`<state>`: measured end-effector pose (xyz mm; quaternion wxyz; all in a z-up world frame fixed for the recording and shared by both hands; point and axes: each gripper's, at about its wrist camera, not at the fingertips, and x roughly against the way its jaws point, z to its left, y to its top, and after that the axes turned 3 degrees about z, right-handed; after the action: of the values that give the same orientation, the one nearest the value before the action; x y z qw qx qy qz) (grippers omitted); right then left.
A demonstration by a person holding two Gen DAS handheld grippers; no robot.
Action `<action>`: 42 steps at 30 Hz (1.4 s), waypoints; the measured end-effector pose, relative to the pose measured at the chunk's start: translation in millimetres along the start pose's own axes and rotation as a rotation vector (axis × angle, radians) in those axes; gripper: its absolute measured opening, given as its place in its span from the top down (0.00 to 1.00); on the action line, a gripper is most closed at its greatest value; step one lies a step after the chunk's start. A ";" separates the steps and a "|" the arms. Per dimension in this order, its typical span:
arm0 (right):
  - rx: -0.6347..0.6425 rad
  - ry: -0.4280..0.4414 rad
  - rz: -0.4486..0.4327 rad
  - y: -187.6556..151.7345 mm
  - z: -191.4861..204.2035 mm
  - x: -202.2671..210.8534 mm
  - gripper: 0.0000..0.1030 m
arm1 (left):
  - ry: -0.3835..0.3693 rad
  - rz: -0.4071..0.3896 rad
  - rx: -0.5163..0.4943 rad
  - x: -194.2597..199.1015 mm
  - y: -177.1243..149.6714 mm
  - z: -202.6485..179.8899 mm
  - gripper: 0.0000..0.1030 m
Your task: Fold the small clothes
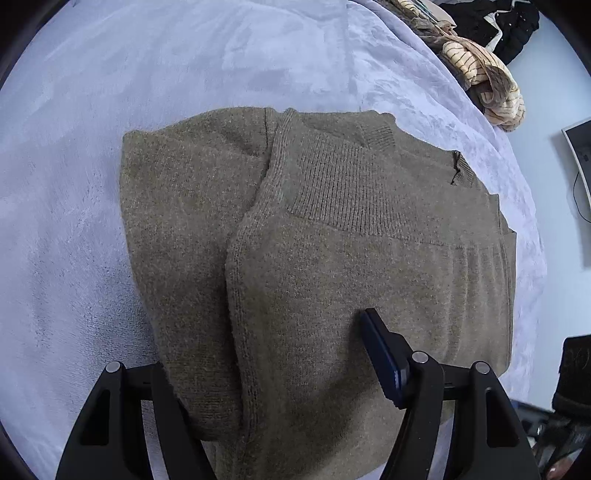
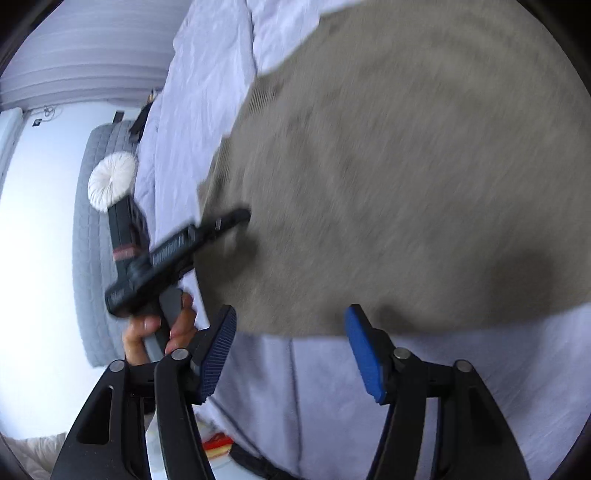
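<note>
My left gripper [image 1: 291,373] reaches over the folded olive-brown knit sweater [image 1: 317,258]; its right blue pad [image 1: 382,356] lies on top of the knit, while the other finger passes beneath the fold at the near edge and is hidden. The jaws stand apart with fabric between them, but whether they pinch it I cannot tell. The sweater lies on the pale lavender bedspread [image 1: 74,229], ribbed band [image 1: 354,188] uppermost, a folded layer overlapping from the right. At the far right edge of the bed sits a heap of striped cream and tan clothes [image 1: 480,77], with dark clothes [image 1: 509,26] behind it.

My right gripper [image 2: 291,354] hovers above the bedspread [image 2: 332,398] just short of the sweater's near edge [image 2: 406,166], jaws wide apart, blue ribbed pads [image 2: 218,354] holding nothing. This view is motion-blurred. To the left appears my left hand [image 2: 162,328] around the other gripper's handle [image 2: 162,266]; pale lettering runs along that tool's body but is too smeared to read. A white round pleated cushion [image 2: 112,181] rests against a grey quilted surface [image 2: 92,258].
</note>
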<state>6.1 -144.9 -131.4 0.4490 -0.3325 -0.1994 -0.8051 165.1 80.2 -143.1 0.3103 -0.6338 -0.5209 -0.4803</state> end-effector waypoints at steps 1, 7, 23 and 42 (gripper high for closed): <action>0.007 -0.021 -0.032 5.9 -4.5 8.2 0.64 | 0.010 -0.003 0.000 -0.2 0.1 -0.8 0.31; 0.092 -0.219 -0.115 51.9 -8.4 -3.4 0.90 | 0.122 -0.046 -0.039 2.4 0.7 -10.9 0.70; 0.136 -0.140 -0.072 58.9 -51.9 5.2 0.92 | 0.100 -0.227 -0.376 71.1 5.5 -157.4 0.83; -0.243 0.290 -0.231 37.2 -196.8 91.5 0.76 | 0.021 -0.133 -0.630 -14.1 -25.3 -322.7 0.25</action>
<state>-66.6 -340.1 -202.9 0.3344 -0.2397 -0.0710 -0.9087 48.8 -206.7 -47.2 0.0722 -0.6582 -0.3836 -0.6437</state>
